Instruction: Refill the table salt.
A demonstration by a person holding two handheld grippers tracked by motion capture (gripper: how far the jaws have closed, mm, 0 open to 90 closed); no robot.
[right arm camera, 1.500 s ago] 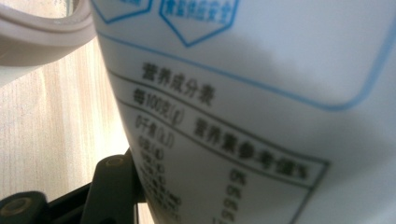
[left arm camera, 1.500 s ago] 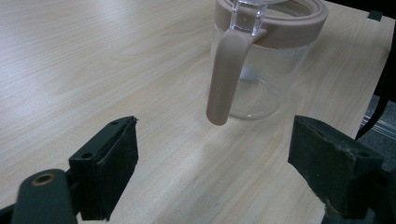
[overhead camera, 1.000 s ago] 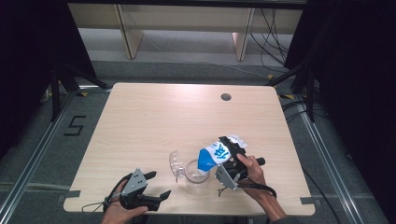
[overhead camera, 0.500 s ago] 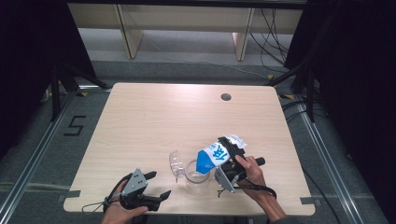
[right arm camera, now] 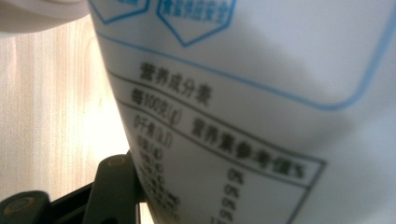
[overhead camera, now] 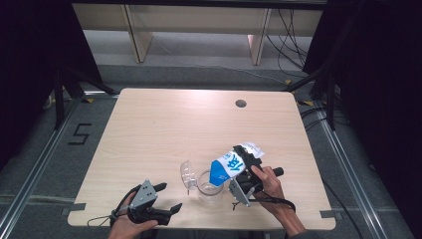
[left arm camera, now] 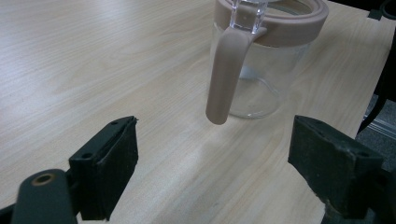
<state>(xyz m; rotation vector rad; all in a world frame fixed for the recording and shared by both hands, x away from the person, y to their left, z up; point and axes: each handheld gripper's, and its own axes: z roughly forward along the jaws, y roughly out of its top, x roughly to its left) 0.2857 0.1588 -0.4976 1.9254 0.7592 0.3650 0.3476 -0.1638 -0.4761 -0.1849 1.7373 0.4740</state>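
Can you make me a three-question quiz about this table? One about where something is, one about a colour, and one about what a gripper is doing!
1. Where is the blue-and-white plastic pouch?
A. tilted over the clear glass jug
B. flat by the table's hole
C. on the floor

2. What colour is the jug's rim and handle?
A. green
B. pinkish beige
C. black

3. What is the left gripper doing?
A. squeezing the jug
B. holding the pouch
C. open, holding nothing

Answers: 1 A, the high view shows the pouch leaning above the jug's mouth. 2 B, the left gripper view shows it close up. 3 C, its jaws stand apart with bare table between them.
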